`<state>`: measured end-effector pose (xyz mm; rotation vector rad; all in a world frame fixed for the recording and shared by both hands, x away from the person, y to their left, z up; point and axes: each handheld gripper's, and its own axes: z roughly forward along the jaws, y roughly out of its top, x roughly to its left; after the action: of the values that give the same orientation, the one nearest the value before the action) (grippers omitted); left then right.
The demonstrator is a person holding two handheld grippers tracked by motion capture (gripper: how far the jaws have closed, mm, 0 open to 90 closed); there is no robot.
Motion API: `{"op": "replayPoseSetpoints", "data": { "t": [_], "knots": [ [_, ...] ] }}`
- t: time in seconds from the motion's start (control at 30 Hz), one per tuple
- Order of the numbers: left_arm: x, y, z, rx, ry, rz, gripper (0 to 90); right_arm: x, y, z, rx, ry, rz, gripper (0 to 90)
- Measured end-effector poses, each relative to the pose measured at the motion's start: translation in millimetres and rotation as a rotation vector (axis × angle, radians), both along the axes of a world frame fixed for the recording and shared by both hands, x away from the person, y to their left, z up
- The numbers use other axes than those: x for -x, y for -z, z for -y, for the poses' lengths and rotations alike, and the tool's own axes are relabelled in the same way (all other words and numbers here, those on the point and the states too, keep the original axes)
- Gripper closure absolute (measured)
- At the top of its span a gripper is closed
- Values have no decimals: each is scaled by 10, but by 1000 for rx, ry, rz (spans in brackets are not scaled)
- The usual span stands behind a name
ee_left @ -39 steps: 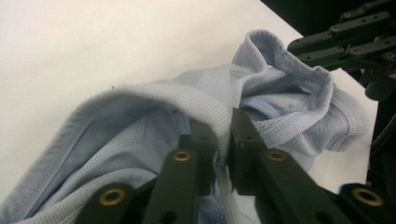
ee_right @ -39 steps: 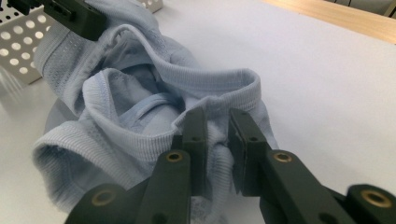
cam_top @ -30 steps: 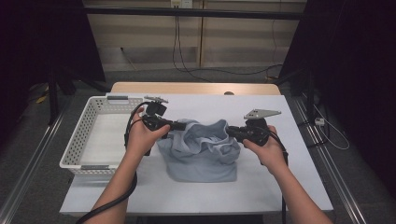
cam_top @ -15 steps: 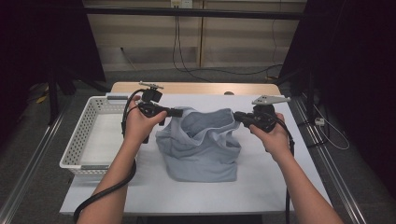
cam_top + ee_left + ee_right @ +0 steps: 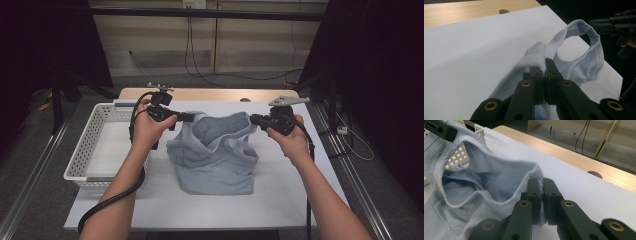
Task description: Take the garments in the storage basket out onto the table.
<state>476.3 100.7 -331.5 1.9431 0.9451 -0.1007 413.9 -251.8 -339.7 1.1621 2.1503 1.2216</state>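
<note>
A lab recording bay — black curtains (image 5: 45, 45), white-topped table (image 5: 280, 200), loose floor cables (image 5: 215, 75)

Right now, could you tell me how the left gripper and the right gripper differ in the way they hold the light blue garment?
The left gripper pinches the light blue garment at its edge nearest the white basket; the right gripper pinches the opposite edge. The right one carries a grey plate on top; the left does not. Both are shut on ribbed hem, lifting it.

**Materials and finishes**

The pale blue knitted cloth garment (image 5: 215, 160) looks soft and matt, with ribbed hems and a fine mesh weave. The white perforated plastic basket (image 5: 85, 155) is smooth. The white surface (image 5: 280, 200) is matt, with a light wooden edge (image 5: 210, 93).
</note>
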Motion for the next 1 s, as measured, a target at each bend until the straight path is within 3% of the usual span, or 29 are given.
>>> {"op": "replayPoseSetpoints", "data": {
  "t": [0.33, 1.0],
  "knots": [
    [-59, -55, 2, 4, -9, -2, 874, -52, -44, 43, -4, 11, 16, 859],
    [0, -59, -24, -12, -45, -7, 874, -74, -68, 8, 13, -25, 23, 859]
  ]
}}
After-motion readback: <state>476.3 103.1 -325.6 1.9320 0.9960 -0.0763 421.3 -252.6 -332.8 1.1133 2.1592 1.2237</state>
